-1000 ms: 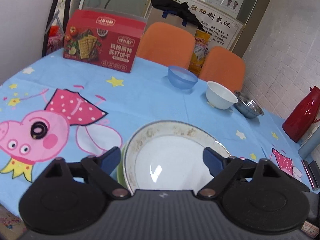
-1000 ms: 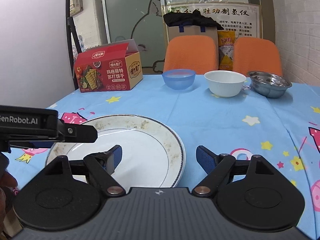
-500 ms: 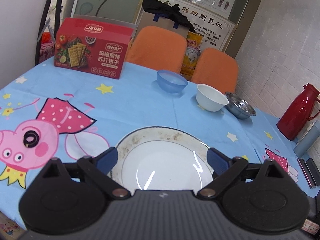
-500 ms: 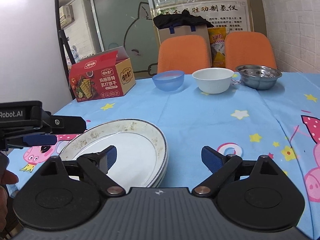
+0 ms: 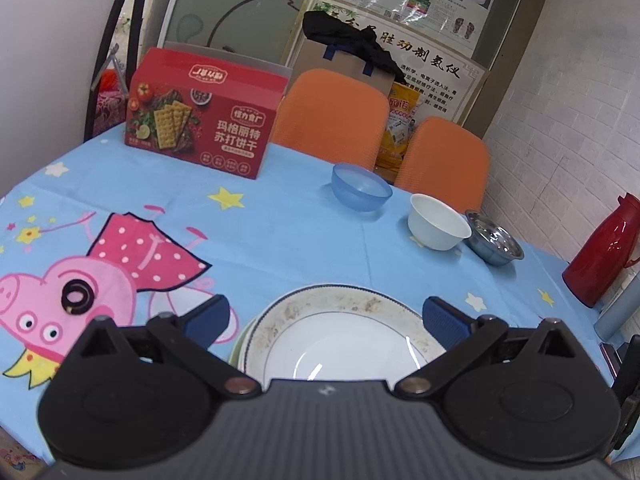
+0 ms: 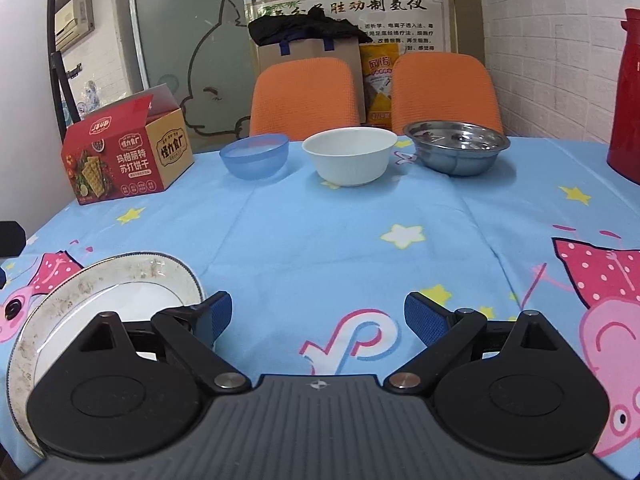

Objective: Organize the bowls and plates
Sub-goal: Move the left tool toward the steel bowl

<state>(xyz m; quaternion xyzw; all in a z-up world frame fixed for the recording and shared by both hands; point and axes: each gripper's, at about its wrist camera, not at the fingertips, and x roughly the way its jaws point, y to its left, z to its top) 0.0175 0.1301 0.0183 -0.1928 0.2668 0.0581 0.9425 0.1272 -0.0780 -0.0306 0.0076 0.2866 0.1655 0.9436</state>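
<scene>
A white plate (image 5: 340,340) with a speckled gold rim lies on top of another plate near the table's front edge. My left gripper (image 5: 326,318) hangs open just above and behind it, its blue pads wide apart and touching nothing. In the right wrist view the same plate (image 6: 108,296) lies at the lower left, and my right gripper (image 6: 318,318) stands open over bare tablecloth to its right. At the far side stand a blue bowl (image 6: 254,155), a white bowl (image 6: 350,155) and a steel bowl (image 6: 456,151) in a row.
A red cracker box (image 5: 200,120) stands at the back left, with two orange chairs (image 6: 306,96) behind the table. A red thermos (image 5: 604,252) stands at the right edge. A small black ring (image 5: 76,298) lies on the cartoon tablecloth (image 6: 340,232).
My left gripper's jaws spread wider and drew back a little from the plate. My right gripper swung to the right, so the plate slid to the left of its view.
</scene>
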